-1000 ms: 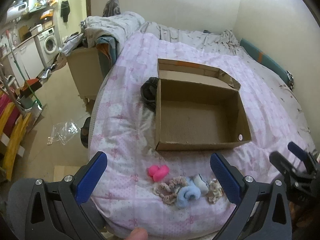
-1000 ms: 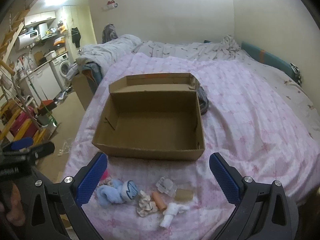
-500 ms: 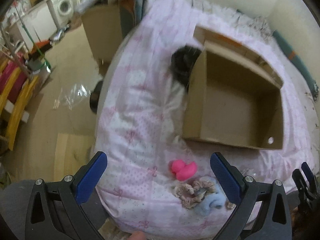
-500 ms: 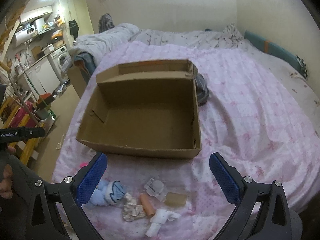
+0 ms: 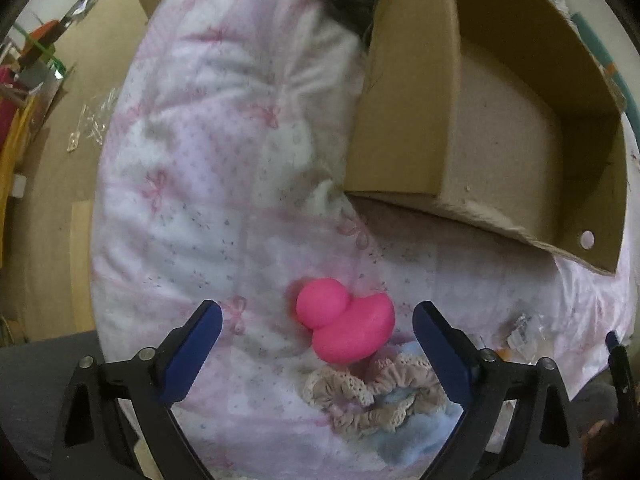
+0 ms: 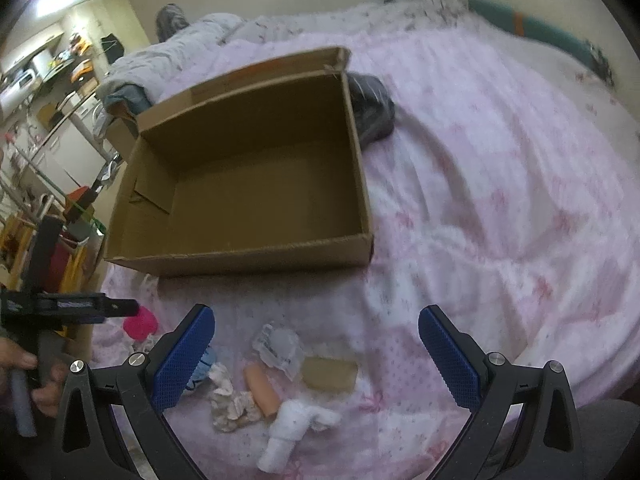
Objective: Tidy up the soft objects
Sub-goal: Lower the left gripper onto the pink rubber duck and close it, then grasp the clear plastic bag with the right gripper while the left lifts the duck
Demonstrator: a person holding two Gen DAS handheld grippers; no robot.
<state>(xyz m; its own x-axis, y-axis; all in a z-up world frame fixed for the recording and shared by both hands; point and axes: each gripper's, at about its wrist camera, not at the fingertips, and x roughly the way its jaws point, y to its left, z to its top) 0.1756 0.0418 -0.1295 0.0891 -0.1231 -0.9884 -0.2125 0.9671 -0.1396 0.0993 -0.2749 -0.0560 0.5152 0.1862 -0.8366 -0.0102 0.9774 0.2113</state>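
A pink rubber duck (image 5: 344,320) lies on the pink bedspread (image 5: 208,184), between the fingers of my left gripper (image 5: 316,312). The jaws are closing, and the pads stand apart from the duck. A beige lace scrunchie (image 5: 372,396) and a fluffy blue piece (image 5: 400,440) lie just behind the duck. My right gripper (image 6: 316,320) hangs wide open above a clear packet (image 6: 280,346), a tan pad (image 6: 330,374), a peach tube (image 6: 262,390), a white rolled sock (image 6: 292,432) and a crumpled cloth (image 6: 228,400). The cardboard box (image 6: 240,256) beyond them holds nothing.
A dark bundle (image 6: 372,108) rests against the box's far right corner. The bed's rounded edge drops to the floor (image 5: 52,216) on the left, where clutter and a plastic bag lie. A person's hand (image 6: 24,364) holds the left gripper's handle. A grey blanket (image 6: 132,64) is heaped at the back.
Both grippers have sunk toward the bed. The left one tipped down over the pink duck, which now sits between its fingers. The right one came closer to the heap of small items.
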